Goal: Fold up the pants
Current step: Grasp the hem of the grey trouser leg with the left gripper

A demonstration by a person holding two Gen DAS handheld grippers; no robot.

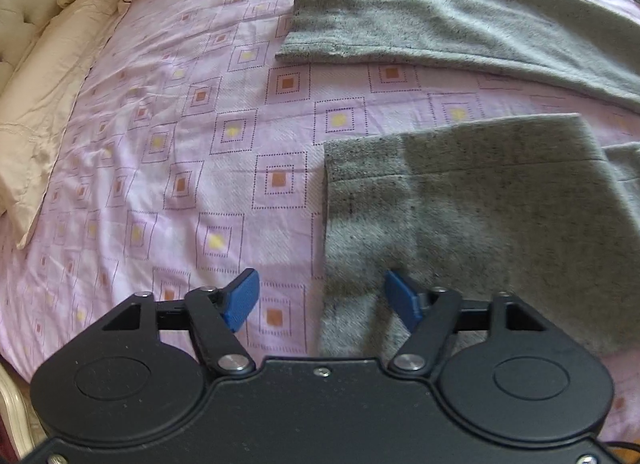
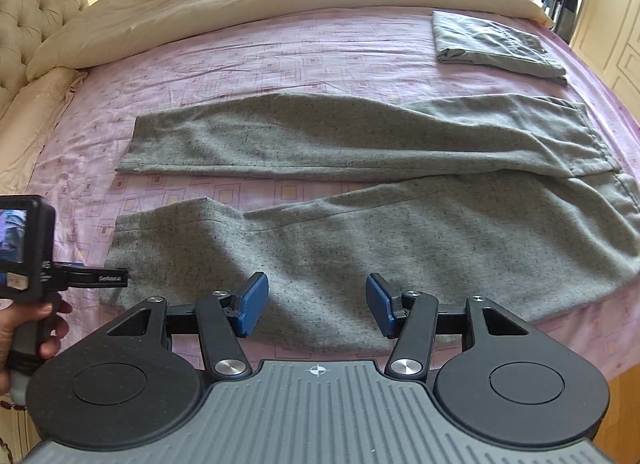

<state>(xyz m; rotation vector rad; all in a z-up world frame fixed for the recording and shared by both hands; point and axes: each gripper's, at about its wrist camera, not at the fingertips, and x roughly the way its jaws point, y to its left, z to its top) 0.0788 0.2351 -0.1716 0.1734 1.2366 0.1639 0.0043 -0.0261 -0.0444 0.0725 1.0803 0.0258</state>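
Pants [image 2: 360, 200]: grey speckled pair, flat on the pink patterned sheet [image 2: 248, 60], legs spread apart with a strip of sheet between them, waist toward the right.

Left wrist view: your left gripper [image 1: 320, 300] hangs over the hem end of the near leg [image 1: 460, 216]. Blue fingers [image 1: 240, 300] are spread wide, nothing pinched. One finger is over sheet, the other over fabric; the leg's side edge runs between them. Can't tell if the tips touch the cloth. Far leg [image 1: 440, 28] lies above, cream pillow [image 1: 52, 104] along the left.

Right wrist view: your right gripper [image 2: 316, 304] sits over the near leg's lower edge, fingers apart, empty, cloth showing in the gap. Your left hand [image 2: 36, 328] on the other gripper's handle shows at the left edge, by the near hem. A folded grey garment [image 2: 492, 48] rests on the sheet beyond the waist, well apart from the pants. Cream duvet [image 2: 260, 4] is bunched across the back, tufted headboard [image 2: 36, 16] at top left.
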